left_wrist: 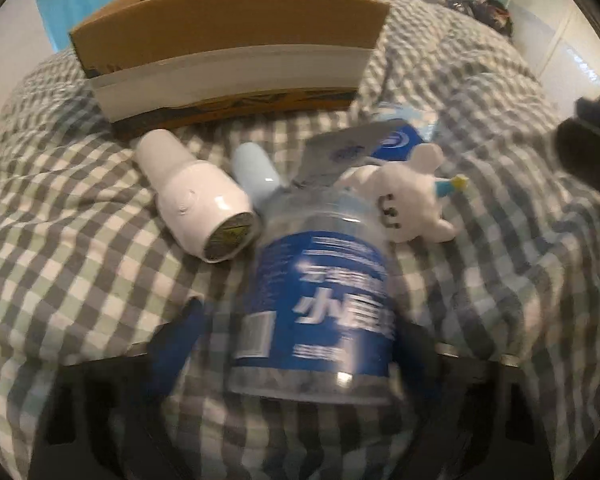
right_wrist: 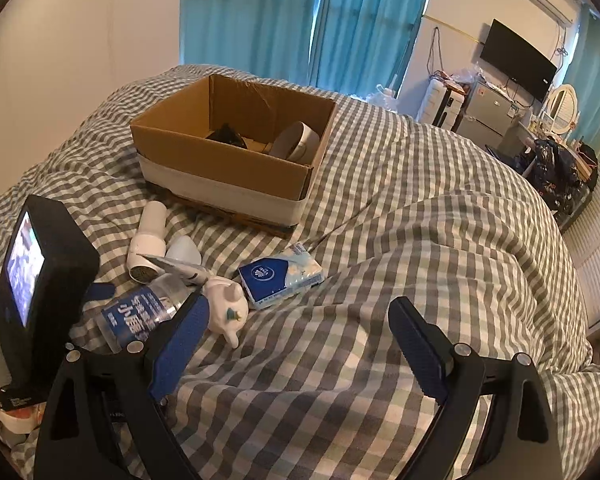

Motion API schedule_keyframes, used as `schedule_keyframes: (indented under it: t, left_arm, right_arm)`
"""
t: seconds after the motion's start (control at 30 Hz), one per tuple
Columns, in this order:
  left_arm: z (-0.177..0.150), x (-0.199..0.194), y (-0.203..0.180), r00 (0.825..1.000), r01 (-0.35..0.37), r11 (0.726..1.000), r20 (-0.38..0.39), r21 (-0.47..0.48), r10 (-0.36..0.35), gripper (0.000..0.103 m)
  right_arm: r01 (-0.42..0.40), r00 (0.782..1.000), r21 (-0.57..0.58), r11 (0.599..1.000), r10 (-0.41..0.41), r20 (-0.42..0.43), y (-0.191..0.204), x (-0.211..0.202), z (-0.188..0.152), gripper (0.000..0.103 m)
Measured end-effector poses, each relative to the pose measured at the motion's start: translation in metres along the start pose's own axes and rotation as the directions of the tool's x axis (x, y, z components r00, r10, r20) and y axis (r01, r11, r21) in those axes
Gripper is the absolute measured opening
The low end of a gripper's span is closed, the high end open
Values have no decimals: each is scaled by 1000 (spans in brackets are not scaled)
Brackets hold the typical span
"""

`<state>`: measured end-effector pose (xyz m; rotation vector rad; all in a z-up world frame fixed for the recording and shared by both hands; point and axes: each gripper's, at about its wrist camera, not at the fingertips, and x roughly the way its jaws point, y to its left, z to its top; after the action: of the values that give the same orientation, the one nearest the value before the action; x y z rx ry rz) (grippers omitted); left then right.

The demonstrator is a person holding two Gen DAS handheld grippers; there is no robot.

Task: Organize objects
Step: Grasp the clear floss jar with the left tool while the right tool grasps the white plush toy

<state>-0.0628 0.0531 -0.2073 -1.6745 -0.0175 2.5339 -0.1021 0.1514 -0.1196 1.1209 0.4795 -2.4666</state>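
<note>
A clear jar with a blue label (left_wrist: 320, 304) lies on the checked bedspread between the fingers of my left gripper (left_wrist: 300, 332), which is open around it; the jar also shows in the right wrist view (right_wrist: 140, 312). Beside it lie a white lint shaver (left_wrist: 196, 200), a pale blue cap (left_wrist: 256, 172), a white plush toy (left_wrist: 408, 196) and a blue tissue pack (right_wrist: 280, 276). A cardboard box (right_wrist: 220, 160) stands beyond them. My right gripper (right_wrist: 300, 344) is open and empty over the bed.
The box holds a dark item (right_wrist: 224, 136) and a white roll (right_wrist: 296, 142). The bedspread (right_wrist: 420, 240) is rumpled with folds on the right. A TV (right_wrist: 516, 60), a fridge and clutter stand at the far right wall.
</note>
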Motion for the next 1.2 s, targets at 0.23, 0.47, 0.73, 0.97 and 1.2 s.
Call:
schedule_keyframes:
  t: [0.23, 0.47, 0.73, 0.97, 1.2]
  left_arm:
    - [-3, -21, 7, 1000, 25, 999, 16, -20, -25, 64]
    - [1, -65, 27, 993, 4, 998, 122, -61, 4, 63]
    - [25, -85, 48, 977, -44, 994, 204, -103, 65, 63]
    - [24, -81, 63, 976, -69, 990, 199, -119, 92, 63]
    - [21, -72, 70, 980, -62, 990, 178, -129, 85, 63]
  right_arm:
    - [9, 1000, -8, 1000, -9, -29, 3, 4, -1, 91]
    - [-22, 998, 9, 1000, 23, -63, 4, 17, 4, 91]
    - [-81, 983, -28, 996, 76, -168, 28, 55, 6, 87]
    - [-116, 954, -83, 990, 88, -286, 51, 96, 2, 65]
    - [-88, 957, -208, 974, 25, -290, 83, 94, -1, 47]
